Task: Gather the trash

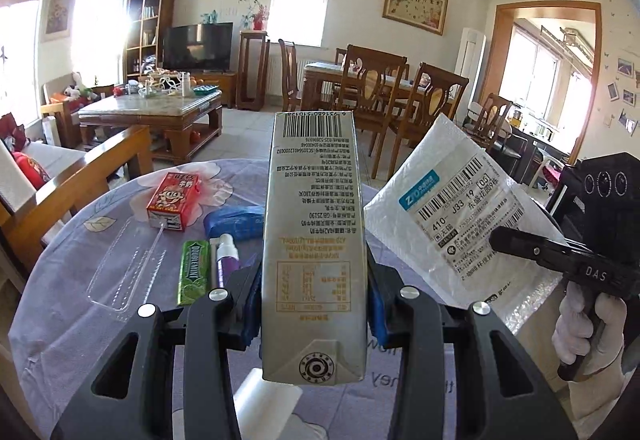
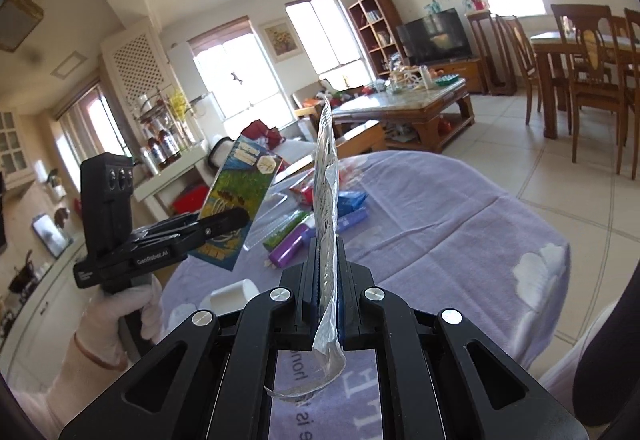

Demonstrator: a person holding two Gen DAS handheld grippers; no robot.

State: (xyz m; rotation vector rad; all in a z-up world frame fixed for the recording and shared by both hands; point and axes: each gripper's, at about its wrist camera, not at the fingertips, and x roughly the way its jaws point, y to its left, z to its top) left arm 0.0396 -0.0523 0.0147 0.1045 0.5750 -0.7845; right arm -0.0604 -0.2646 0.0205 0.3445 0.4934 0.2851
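My left gripper (image 1: 313, 280) is shut on a tall drink carton (image 1: 316, 200), its blue pads pressing both sides; the carton is held up above the table. In the right wrist view the same carton (image 2: 240, 184) shows a green and blue printed face in the left gripper (image 2: 234, 224). My right gripper (image 2: 328, 252) is shut on a white bubble mailer (image 2: 328, 176), seen edge-on and standing up between the pads. From the left wrist view the mailer (image 1: 452, 208) shows a shipping label and hangs from the right gripper (image 1: 504, 240), just right of the carton.
The round table has a purple cloth (image 1: 72, 320). On it lie a small red carton (image 1: 172, 200), a green gum pack (image 1: 195, 276), a purple and white tube (image 1: 224, 252), a blue packet (image 1: 236, 222), a clear plastic tray (image 1: 124, 268) and a white roll (image 1: 260, 392). A wooden bench (image 1: 80, 176) stands on the left.
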